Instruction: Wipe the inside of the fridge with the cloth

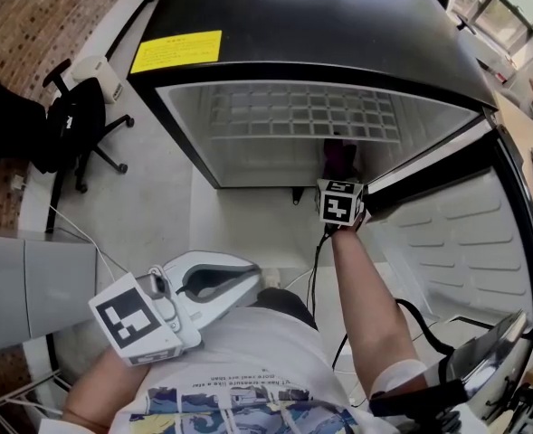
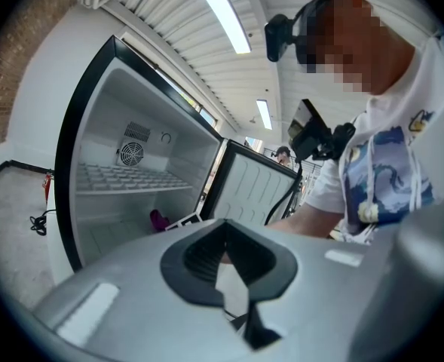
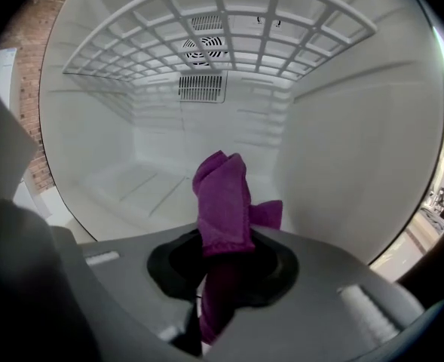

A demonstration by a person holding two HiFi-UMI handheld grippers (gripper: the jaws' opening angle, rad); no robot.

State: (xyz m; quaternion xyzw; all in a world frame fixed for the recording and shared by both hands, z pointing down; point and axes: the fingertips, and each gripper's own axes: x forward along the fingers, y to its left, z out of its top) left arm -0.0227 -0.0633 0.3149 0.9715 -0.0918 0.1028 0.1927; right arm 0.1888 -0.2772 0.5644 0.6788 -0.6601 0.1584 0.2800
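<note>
Gripping the purple cloth point(image 3: 223, 194), the right tool point(image 3: 225, 277) sits inside the fridge point(image 3: 124, 157); left tool point(image 2: 233, 285) clenched, empty.

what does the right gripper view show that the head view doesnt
Only the right gripper view: the back-wall vents and the right gripper shut on the purple cloth. Only the head view: the yellow label on top of the fridge, the office chair, the left gripper. Both: the cloth, the wire shelf, the fridge's white interior.
</note>
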